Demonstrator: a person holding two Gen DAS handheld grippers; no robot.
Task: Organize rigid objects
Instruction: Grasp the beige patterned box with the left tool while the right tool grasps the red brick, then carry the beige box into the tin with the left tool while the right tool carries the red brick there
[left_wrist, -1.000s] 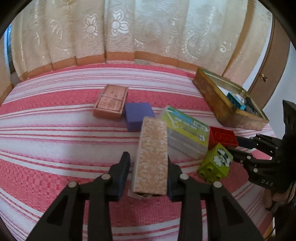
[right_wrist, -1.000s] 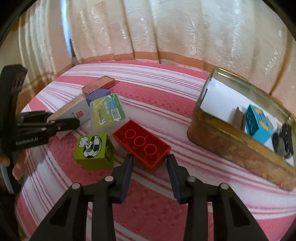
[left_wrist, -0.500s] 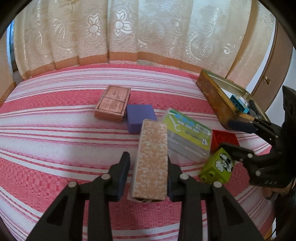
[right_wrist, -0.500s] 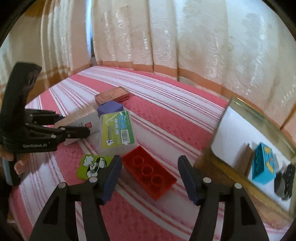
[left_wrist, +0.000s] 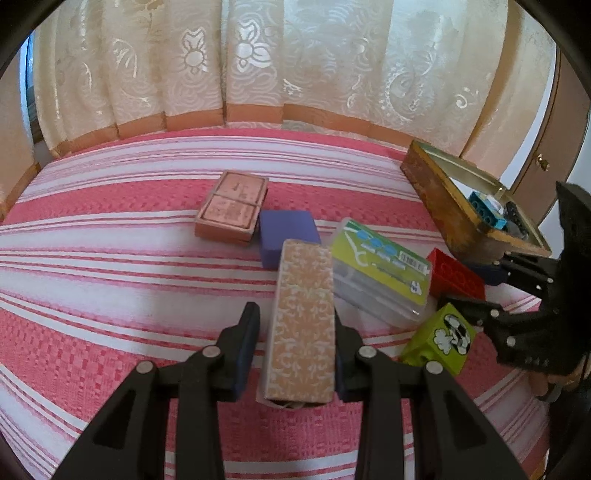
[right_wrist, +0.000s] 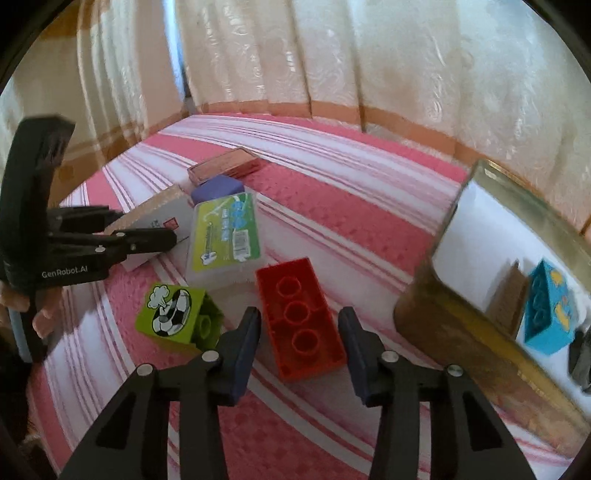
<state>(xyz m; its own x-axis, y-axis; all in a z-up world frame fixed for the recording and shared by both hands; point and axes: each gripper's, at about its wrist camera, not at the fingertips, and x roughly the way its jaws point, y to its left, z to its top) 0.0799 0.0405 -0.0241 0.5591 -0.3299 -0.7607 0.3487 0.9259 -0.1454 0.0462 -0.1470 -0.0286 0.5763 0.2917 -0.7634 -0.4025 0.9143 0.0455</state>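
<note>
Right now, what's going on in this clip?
A person with a gripper in each hand is sorting small things on a striped bedspread into a tin box. The left gripper straddles a long patterned box; its right finger touches the box, while a gap shows on the left, so no firm grip yet. The right gripper is open around a red brick that lies flat. A green block and a clear case wait nearby. A blue brick is already in the box.

On the striped bed lie a long patterned box (left_wrist: 303, 325) nearest, a red brick (right_wrist: 300, 317) and a green block (right_wrist: 176, 313) — the tin (right_wrist: 476, 354) far right.
</note>
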